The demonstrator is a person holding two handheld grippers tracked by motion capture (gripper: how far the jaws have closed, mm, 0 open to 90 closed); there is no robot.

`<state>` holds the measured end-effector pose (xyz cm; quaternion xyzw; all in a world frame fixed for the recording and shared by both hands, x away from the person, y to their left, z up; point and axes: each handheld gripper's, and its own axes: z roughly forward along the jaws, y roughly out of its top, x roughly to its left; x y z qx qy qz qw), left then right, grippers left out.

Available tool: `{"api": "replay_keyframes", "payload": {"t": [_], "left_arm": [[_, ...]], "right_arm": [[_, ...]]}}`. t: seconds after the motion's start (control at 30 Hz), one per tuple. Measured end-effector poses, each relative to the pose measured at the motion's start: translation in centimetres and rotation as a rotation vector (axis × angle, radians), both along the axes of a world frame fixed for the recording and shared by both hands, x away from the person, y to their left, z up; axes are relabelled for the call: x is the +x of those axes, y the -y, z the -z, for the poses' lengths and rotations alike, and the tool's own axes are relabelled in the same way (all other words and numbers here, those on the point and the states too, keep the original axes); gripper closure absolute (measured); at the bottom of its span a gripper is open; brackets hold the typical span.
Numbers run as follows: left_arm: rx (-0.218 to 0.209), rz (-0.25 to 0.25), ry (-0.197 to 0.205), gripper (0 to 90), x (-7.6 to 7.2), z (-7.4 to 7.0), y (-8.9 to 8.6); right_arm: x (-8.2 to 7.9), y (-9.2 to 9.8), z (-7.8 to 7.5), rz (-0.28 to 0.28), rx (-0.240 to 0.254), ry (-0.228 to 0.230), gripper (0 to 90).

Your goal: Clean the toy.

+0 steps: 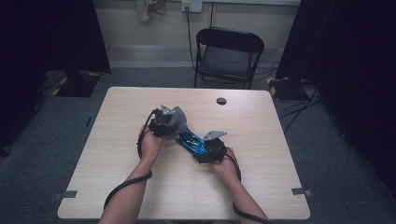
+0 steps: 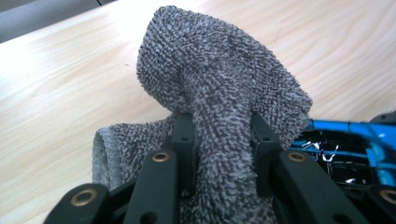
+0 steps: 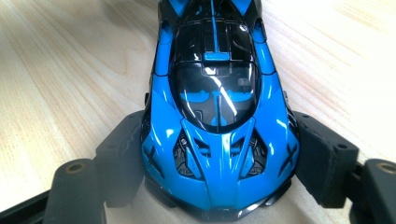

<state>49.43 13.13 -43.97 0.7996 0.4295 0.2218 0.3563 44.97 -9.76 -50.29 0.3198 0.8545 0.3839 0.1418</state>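
Left gripper point(image 1: 173, 122) sits left of table point(image 1: 140, 186) centre, jaws clamped on a grey terry cloth point(image 1: 176, 119); the left gripper view shows its pads pinching a bunched fold of the cloth point(image 2: 219, 93), which humps up above the jaws, with a hemmed edge hanging low on the left. Right gripper point(image 1: 198, 147) sits just right of it, jaws closed on the sides of a blue toy car point(image 1: 190, 140). In the high view the car's long axis runs diagonally, from the right gripper up-left toward the cloth, the far end touching or just beside the cloth; can't tell which. Which end is nose or tail I can't say for sure from any view. The right gripper view looks straight down the car point(image 3: 217, 116) lengthwise: the vented end sits between the pads, the dark canopy and roof stripe run away from the camera, and the car rests on the table. The high view can't resolve that detail, but it alone gives both hands, forearms and trailing cables together. The left gripper view catches a strip of the car point(image 2: 341, 140) at lower right, just behind the cloth.
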Motion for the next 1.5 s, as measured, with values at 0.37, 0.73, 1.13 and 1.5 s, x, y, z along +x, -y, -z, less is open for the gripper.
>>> {"api": "replay_keyframes", "payload": {"t": [0.37, 0.73, 1.13, 1.5], "left_arm": [[0.006, -0.019, 0.036, 69.5, -0.5, -0.3, -0.5], [-0.028, 0.011, -0.05, 69.5, -1.0, 1.8, 2.4], [-0.03, 0.11, -0.096, 70.1, -2.4, 1.2, 4.3], [-0.021, 0.201, -0.101, 70.3, -4.3, 1.5, 7.0]], "right_arm": [[0.0, 0.0, 0.0, 0.002, 0.001, -0.002, 26.1], [-0.1, 0.0, 0.0, 0.006, 0.0, -0.002, 26.1], [-0.1, 0.0, 0.0, 0.007, 0.0, -0.003, 26.1], [-0.1, 0.0, 0.0, 0.008, 0.0, -0.002, 26.1]]}}
